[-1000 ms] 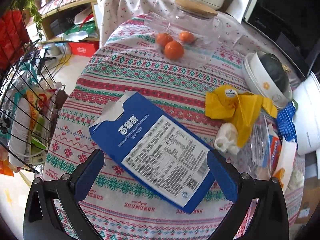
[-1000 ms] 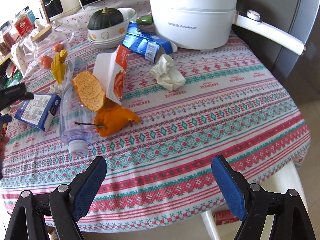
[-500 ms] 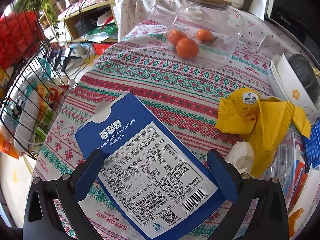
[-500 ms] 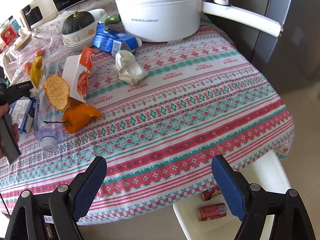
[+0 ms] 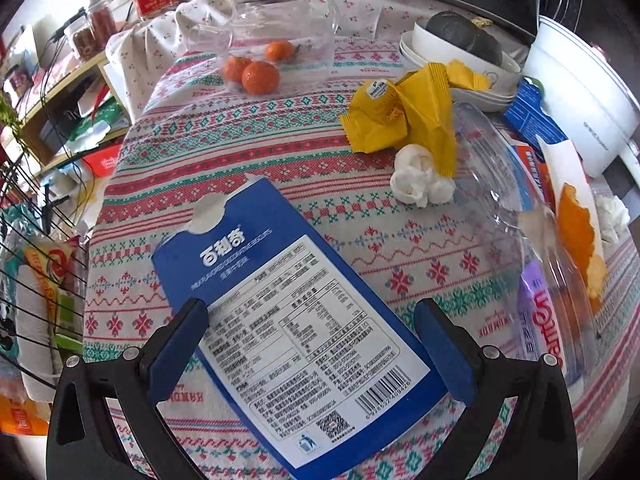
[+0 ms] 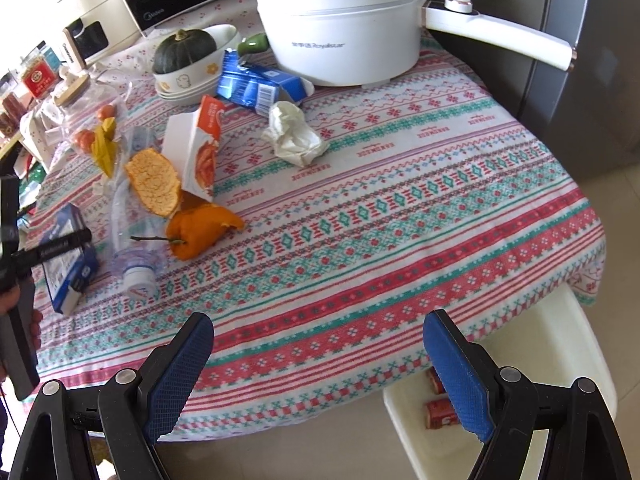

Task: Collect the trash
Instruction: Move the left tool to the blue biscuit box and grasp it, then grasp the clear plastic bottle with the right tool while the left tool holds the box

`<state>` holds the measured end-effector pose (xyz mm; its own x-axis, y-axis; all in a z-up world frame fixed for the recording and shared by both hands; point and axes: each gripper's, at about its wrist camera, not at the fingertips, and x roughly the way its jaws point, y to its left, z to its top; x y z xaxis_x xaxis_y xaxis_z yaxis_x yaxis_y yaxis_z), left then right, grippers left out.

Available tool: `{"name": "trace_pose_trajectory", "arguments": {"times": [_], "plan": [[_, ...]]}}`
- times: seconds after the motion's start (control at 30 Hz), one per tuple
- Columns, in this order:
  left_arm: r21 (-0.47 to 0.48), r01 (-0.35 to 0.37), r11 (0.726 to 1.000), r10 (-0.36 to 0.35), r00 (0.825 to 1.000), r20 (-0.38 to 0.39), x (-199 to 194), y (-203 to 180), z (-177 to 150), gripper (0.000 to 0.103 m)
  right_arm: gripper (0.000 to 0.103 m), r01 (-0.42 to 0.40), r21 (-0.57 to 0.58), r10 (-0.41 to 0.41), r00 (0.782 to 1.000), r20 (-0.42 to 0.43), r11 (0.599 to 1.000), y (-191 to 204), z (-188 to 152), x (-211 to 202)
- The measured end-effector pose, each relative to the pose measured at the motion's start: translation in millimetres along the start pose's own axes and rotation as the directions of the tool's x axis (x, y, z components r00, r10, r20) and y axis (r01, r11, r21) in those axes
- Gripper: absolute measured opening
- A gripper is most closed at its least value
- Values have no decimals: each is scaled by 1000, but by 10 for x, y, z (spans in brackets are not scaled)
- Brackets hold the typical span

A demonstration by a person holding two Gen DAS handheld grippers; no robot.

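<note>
A blue biscuit box (image 5: pixel 280 320) lies flat on the patterned tablecloth (image 5: pixel 248 152), label side up. My left gripper (image 5: pixel 310 314) is open and straddles the box's near end, its left pad at the box's edge and its right pad just off the other side. In the right wrist view the same box (image 6: pixel 68 260) sits at the table's left, with a black finger (image 6: pixel 60 246) of the left gripper over it. My right gripper (image 6: pixel 318 332) is open and empty above the table's front edge. A crumpled tissue (image 6: pixel 294 136), orange peel (image 6: pixel 200 228) and a clear bottle (image 6: pixel 136 248) lie on the cloth.
A white bin (image 6: pixel 520 360) with red cans stands on the floor below the table's front right corner. A yellow wrapper (image 5: pixel 404 120), tissue ball (image 5: pixel 416 180), glass jar of tangerines (image 5: pixel 256 72), stacked bowls (image 6: pixel 188 80), blue carton (image 6: pixel 260 86) and white pot (image 6: pixel 340 20) crowd the table. A wire rack (image 5: pixel 36 280) stands left.
My left gripper has rolled and come down closer over the blue box, which now fills the space between its fingers. The right gripper drifted back, bringing the white bin into view.
</note>
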<state>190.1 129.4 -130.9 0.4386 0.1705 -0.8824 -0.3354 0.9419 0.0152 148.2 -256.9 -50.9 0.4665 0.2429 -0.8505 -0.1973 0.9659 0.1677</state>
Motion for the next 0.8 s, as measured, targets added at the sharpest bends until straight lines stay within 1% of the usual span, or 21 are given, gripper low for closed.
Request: {"name": "trace_pose_trajectory", "arguments": {"times": [0.03,0.1,0.2,0.27,0.33,0.43,0.5,0.57,0.63,0.7,0.77,0.8], "plan": [[-25,15,1000,-16,1000,-6,-45,61,-38,103,89,-10,-1,10,1000,0,1000,36,-12,-8],[-75,17,997,-17,1000,-4,-140,165,-98,103,89,-23,-13,23,1000,1,1000,123,-33,-19],[-126,-16,992,17,1000,6,-249,193,-127,103,89,-26,-43,27,1000,10,999,263,-61,-35],[-178,-47,983,51,999,18,-285,170,-104,103,89,-22,-59,24,1000,18,998,336,-64,-38],[-244,-74,967,81,997,16,-281,131,-80,103,89,-24,-67,26,999,22,997,396,-61,-24],[-352,-138,926,143,990,-12,-195,96,-73,103,89,-37,-67,38,999,18,997,445,-51,16],[-392,-185,901,188,982,-33,-121,67,-90,103,89,-33,-69,34,999,17,997,448,-49,38],[-404,-211,890,206,977,-57,-29,35,-107,103,89,-24,-66,25,1000,14,998,428,-41,60],[-419,-202,885,201,979,-47,-7,4,-113,103,89,-23,-64,24,1000,9,998,406,-37,69],[-400,-212,892,193,977,-87,64,-40,-124,103,89,-18,-67,19,1000,8,998,390,-39,70],[-423,-187,887,142,981,-135,166,-17,-176,103,89,-11,-71,11,1000,8,997,379,-39,74],[-403,-197,894,155,979,-135,177,-41,-191,103,89,-9,-70,9,1000,7,998,377,-39,75]]}}
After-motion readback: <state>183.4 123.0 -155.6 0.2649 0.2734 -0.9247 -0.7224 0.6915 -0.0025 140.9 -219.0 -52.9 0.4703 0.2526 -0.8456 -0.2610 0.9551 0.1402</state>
